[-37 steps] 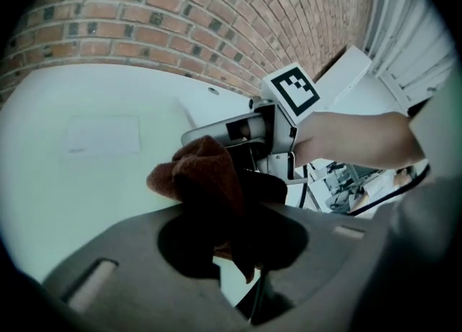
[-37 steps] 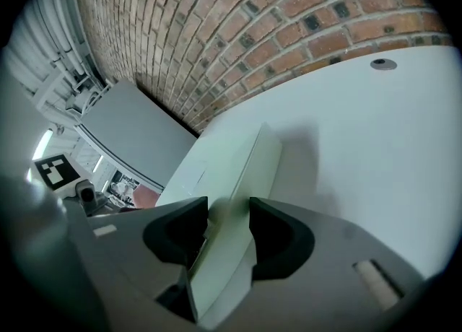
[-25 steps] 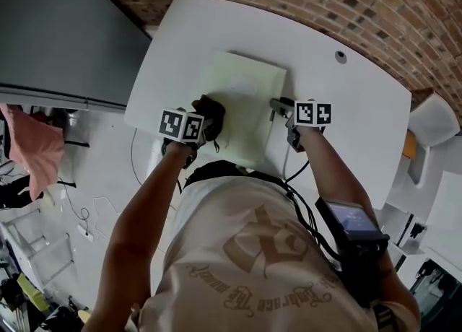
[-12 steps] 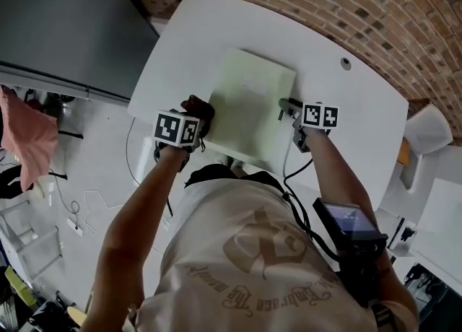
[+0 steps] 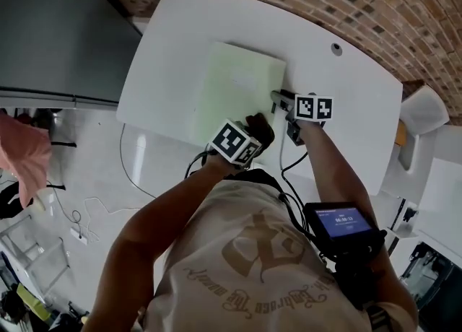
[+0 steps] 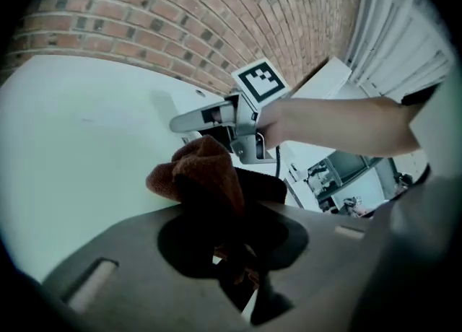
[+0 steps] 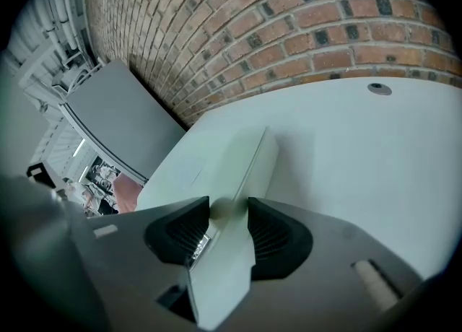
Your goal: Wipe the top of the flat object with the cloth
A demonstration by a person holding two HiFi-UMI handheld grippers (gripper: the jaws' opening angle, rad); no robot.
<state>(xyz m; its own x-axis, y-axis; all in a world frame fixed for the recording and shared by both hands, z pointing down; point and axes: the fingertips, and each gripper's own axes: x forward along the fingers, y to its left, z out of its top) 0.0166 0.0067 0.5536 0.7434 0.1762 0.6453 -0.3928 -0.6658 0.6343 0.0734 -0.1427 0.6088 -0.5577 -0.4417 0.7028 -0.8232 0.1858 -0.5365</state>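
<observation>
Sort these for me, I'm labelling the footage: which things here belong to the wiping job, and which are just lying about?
In the job:
brown cloth
pale flat panel

Lying about:
pink fabric
white chair
grey cabinet

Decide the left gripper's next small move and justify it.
Probably sweep the cloth leftward across the flat object: the left gripper holds it at the top's near right corner, beside the right gripper, whose jaws have just been closing on that edge.

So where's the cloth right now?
Head view, centre: the brown cloth is clamped in the left gripper, over the near right corner of the pale green board on the white table.
</observation>
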